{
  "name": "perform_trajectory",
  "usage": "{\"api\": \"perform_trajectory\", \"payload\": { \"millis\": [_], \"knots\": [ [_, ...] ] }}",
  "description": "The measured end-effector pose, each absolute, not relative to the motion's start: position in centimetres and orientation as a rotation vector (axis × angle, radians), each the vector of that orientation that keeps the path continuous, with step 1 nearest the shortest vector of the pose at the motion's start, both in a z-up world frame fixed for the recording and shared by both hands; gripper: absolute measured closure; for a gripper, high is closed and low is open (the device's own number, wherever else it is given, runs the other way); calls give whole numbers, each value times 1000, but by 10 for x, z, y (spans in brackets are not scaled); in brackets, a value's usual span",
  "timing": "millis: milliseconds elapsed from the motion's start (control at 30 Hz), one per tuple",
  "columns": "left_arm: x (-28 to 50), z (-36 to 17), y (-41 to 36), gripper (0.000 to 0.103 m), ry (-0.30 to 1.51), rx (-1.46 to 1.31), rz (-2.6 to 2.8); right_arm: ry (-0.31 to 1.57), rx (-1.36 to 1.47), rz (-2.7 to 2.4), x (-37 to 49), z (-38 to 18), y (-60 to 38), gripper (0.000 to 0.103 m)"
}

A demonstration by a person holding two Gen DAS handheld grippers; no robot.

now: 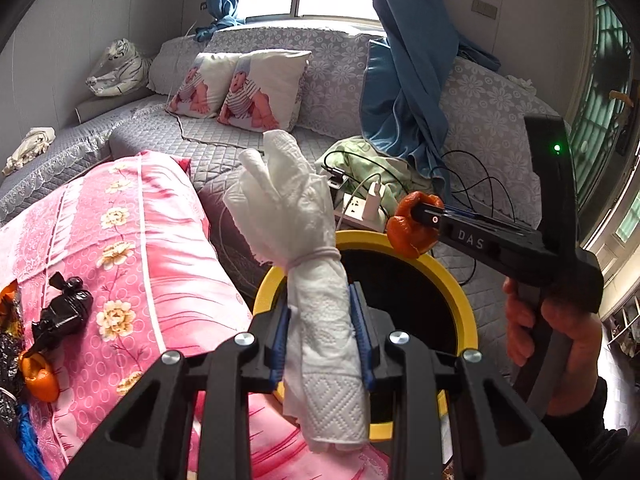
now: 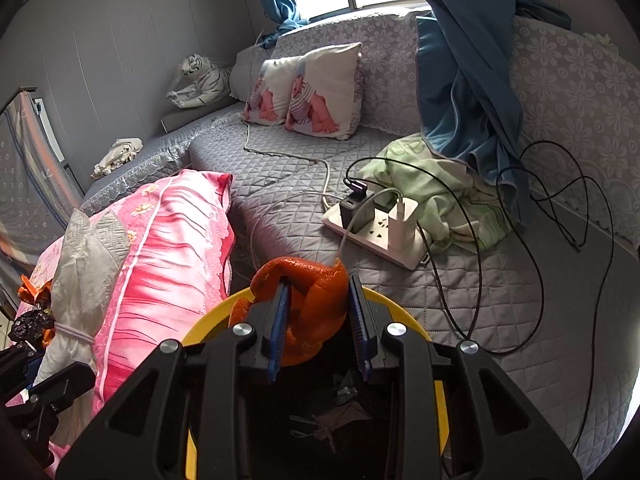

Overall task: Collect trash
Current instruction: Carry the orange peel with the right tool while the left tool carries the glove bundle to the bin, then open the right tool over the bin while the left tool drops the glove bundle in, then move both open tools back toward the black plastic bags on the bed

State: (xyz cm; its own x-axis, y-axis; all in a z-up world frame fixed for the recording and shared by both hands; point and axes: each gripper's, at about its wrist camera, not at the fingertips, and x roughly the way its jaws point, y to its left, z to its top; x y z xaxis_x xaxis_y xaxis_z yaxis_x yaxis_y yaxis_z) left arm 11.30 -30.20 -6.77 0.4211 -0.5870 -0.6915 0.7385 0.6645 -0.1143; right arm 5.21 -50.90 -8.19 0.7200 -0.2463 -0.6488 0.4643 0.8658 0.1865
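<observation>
While right tongs grip peel, bin rim below

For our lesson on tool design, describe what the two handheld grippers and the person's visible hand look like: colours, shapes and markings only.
Both grippers, left and right, are matte black plastic with triangular cut-outs, silver screw heads and blue ribbed finger pads. Seen from the left wrist camera, the right gripper's body is a pistol-shaped handle bearing white letters "DAS" and a small green light. The bare hand on it emerges from a dark sleeve.
</observation>
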Motion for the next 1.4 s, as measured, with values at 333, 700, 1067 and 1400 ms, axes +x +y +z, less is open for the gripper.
{"api": "perform_trajectory", "payload": {
  "millis": [333,700,1067,1400],
  "knots": [
    [125,-105,-327,76,878,259,-824,765,415,-440,57,-131,-528,76],
    [131,-98,-317,35,851,206,-761,752,455,-484,50,-134,-542,50],
    [140,-77,-295,34,808,166,-712,741,450,-448,55,-126,-531,50],
    [156,-23,-228,23,681,98,-577,684,393,-344,78,-92,-489,41]
  ]
}}
